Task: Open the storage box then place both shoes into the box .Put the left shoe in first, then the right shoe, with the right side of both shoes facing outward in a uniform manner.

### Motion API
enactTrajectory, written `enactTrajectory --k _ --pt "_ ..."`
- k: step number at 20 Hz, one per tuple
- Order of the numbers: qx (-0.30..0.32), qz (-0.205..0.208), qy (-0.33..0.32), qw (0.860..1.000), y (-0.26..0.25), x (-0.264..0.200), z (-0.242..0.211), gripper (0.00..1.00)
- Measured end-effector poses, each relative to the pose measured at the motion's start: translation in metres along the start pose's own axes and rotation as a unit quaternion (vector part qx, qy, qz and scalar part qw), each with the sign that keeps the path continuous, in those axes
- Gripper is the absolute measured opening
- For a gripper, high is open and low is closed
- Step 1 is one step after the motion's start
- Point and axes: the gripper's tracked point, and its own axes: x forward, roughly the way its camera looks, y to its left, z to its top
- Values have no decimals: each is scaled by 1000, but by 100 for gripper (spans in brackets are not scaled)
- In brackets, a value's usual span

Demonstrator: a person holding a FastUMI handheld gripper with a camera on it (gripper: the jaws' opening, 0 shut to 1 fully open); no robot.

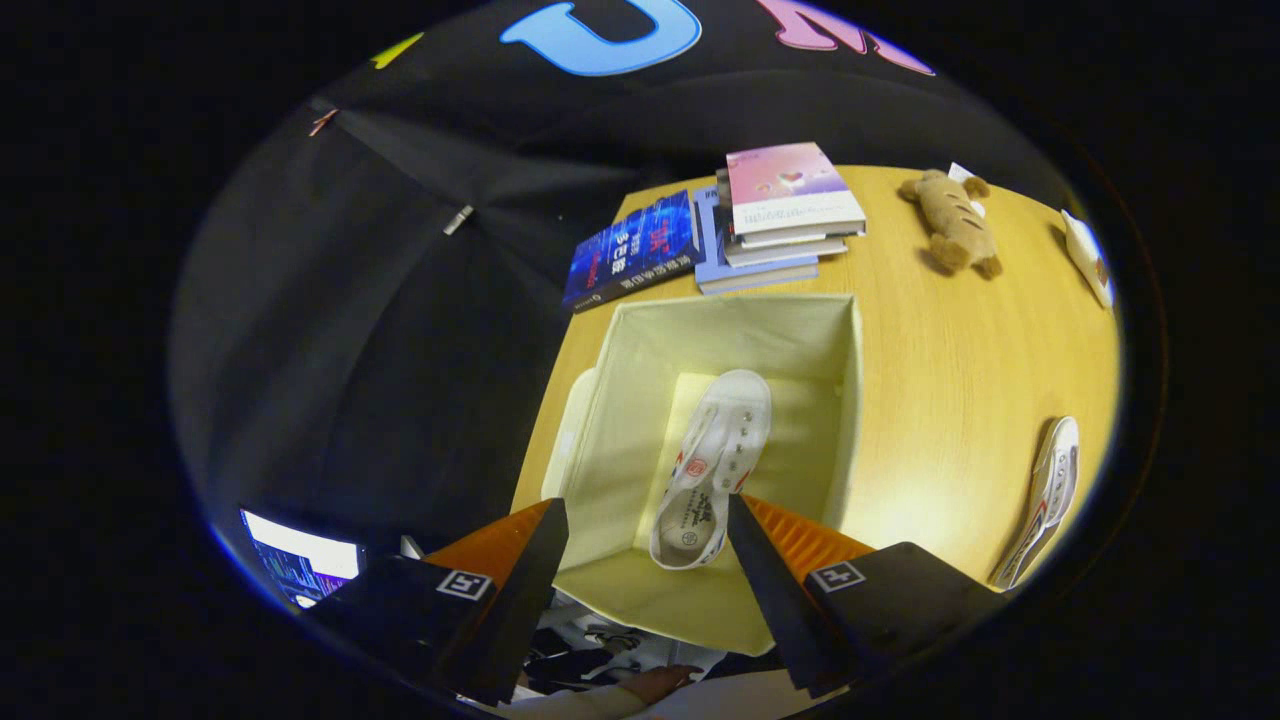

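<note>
A cream fabric storage box (640,350) stands open on the wooden table, its lid hanging off the side nearest the dark cloth. One white canvas shoe (712,465) lies on its side on the box floor, toe pointing away toward the books. My gripper (648,525) hovers above the box's near wall, open, with the shoe's heel showing in the gap between the fingers and nothing touching either of them. A second white shoe (1045,500) lies on the table well to the right of the box, beyond the right finger.
A stack of books (780,215) and a dark blue book (635,250) sit just past the box. A brown plush toy (955,225) lies further right. A hand (655,685) shows below the fingers. The table edge runs along the box's left side.
</note>
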Motion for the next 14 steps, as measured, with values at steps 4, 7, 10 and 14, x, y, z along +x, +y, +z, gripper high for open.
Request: enactTrajectory --k 4,7,10,14 --pt "-64 -41 -98 992 -71 -68 23 99" --pt "-80 -94 -137 983 -140 -114 17 98" --pt "-86 -161 -140 973 -218 -143 -8 98" --pt "-58 -234 -105 965 -309 -166 -62 98"
